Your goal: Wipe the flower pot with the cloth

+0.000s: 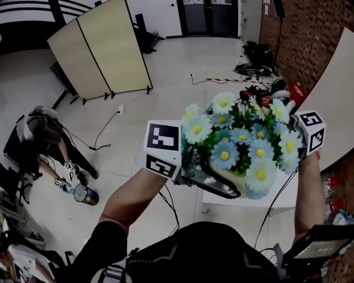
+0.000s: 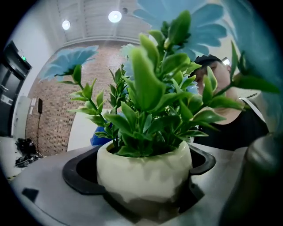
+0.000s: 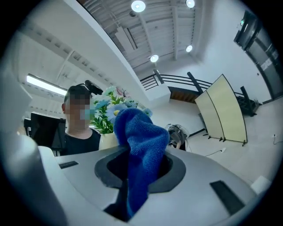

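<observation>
Left gripper (image 2: 141,178) was clamped on the cream flower pot (image 2: 146,161). Right gripper (image 3: 140,171), just right of the pot, was pinched shut on the blue cloth (image 3: 143,134).

Pale glossy floor (image 1: 166,77), beige folding screen (image 1: 102,50) standing on it, brick wall (image 1: 315,38) along the right, dark double doors (image 1: 207,16) at the far end, loose cables (image 1: 103,131) trailing over the tiles (one ending in a small white block (image 1: 120,109)), round ceiling lights (image 3: 138,6) glowing overhead
</observation>
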The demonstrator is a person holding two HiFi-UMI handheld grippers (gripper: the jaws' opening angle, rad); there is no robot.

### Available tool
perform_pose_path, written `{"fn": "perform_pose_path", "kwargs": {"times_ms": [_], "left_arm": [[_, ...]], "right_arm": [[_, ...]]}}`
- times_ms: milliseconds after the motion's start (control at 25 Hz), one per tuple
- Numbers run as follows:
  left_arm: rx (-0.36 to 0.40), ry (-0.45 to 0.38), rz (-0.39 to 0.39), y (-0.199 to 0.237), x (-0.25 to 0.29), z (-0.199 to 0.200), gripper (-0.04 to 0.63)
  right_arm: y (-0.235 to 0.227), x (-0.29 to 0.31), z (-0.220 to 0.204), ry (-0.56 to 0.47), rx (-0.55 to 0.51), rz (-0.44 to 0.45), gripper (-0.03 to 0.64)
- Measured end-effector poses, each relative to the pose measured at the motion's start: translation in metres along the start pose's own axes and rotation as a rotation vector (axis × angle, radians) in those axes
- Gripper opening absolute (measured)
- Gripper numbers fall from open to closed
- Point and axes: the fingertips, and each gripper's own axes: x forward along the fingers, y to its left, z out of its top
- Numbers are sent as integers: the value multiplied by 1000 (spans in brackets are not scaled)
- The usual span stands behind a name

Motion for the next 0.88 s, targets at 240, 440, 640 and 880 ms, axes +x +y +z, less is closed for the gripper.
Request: {"fn": "perform_pose_path", "kwargs": {"times_ms": [240,440,640,880], "left_arm": [[-1,10,-1,21,2,7,561],[7,25,23,14,0,-6,561],[-26,15,102,26,-10,-15,561],[-42,18,269,74,-2,-7,561]], "right_arm": [[8,-22,10,30,-31,104,77],[36,-26,-4,18,-58,112,77],[66,-8,-16,57,-68,59,77],[62,-10,-15,100,-40,-36,77]]}}
